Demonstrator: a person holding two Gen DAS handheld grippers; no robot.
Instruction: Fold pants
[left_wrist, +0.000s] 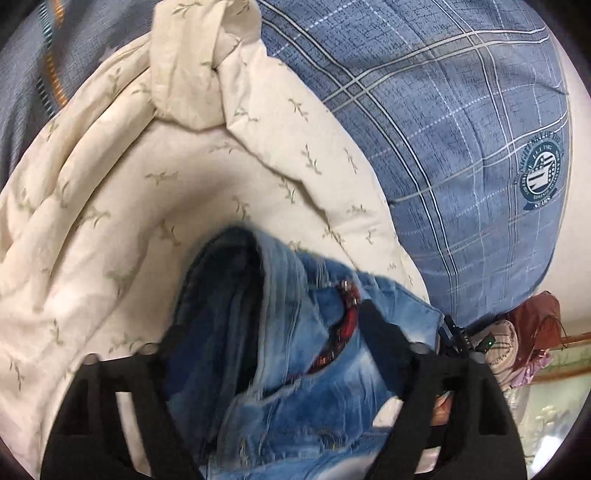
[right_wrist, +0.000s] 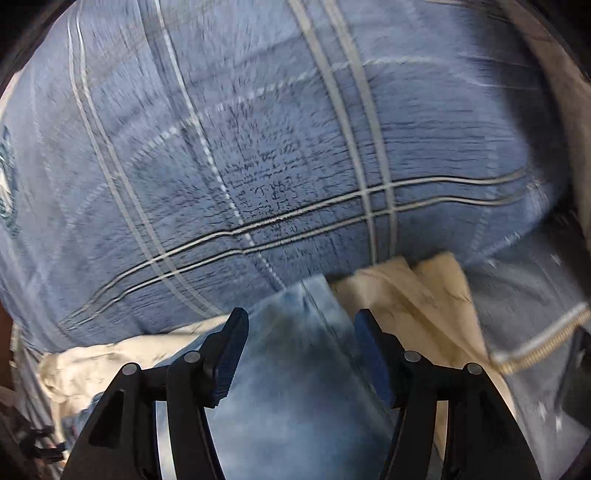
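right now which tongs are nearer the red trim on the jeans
Left. The left tongs straddle the jeans right at the red trim. The right tongs sit over a plain stretch of denim, no trim in their view.

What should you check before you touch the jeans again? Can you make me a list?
1. Left gripper open: ok, fingers stand wide apart over the jeans.
2. Right gripper open: ok, denim lies between the pads without being pinched.
3. Jeans let go by both: ok.
4. Jeans folded: ok, a thick fold edge shows in the left view.
5. Jeans lying flat: not ok, they rest partly on the lumpy cream quilt, not the blue plaid sheet.
6. Whole stack neat: cannot tell, picture blurred.
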